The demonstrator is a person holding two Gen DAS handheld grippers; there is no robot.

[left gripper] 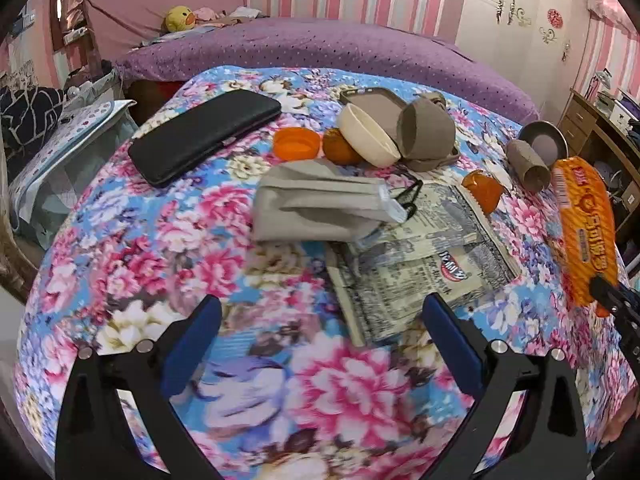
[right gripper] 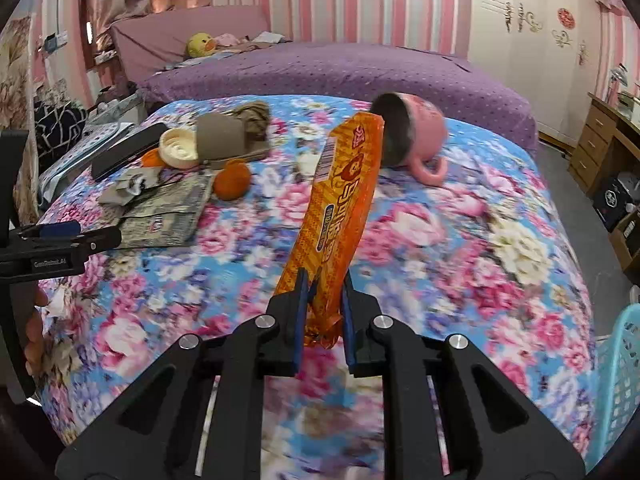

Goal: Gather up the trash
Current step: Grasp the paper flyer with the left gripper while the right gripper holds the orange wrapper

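The orange snack wrapper (right gripper: 338,216) is the one piece of trash off the bed: the right gripper (right gripper: 324,316) has its two blue pads clamped on the wrapper's lower end, and the long packet stands up from the jaws, tilted slightly, above the floral bedspread (right gripper: 460,240). In the left wrist view the same wrapper (left gripper: 584,232) hangs at the right edge.

The left gripper (left gripper: 322,336) is spread wide with nothing between its two blue fingers, hovering over the near edge of one flattened printed packet (left gripper: 420,264) that lies on the spread. Partly on that packet rests one grey face mask (left gripper: 320,208) with black ear loops.

Behind the mask sit one orange lid (left gripper: 297,143), open side up, one small orange fruit (left gripper: 338,148), one cream bowl (left gripper: 370,136) tipped on its side and one taupe cup (left gripper: 426,132) also on its side, both leaning on a taupe tray (left gripper: 374,98). One black case (left gripper: 204,134) lies flat to the left. To the right lie a second orange piece (left gripper: 482,190), blurred, and one cardboard tube (left gripper: 528,166).

One pink mug (right gripper: 416,136) lies on its side just behind the wrapper's top in the right wrist view. One light blue basket (right gripper: 620,380) shows at the lower right edge, beside the bed. One yellow duck toy (right gripper: 201,45) sits on the purple bed (right gripper: 340,72) beyond.
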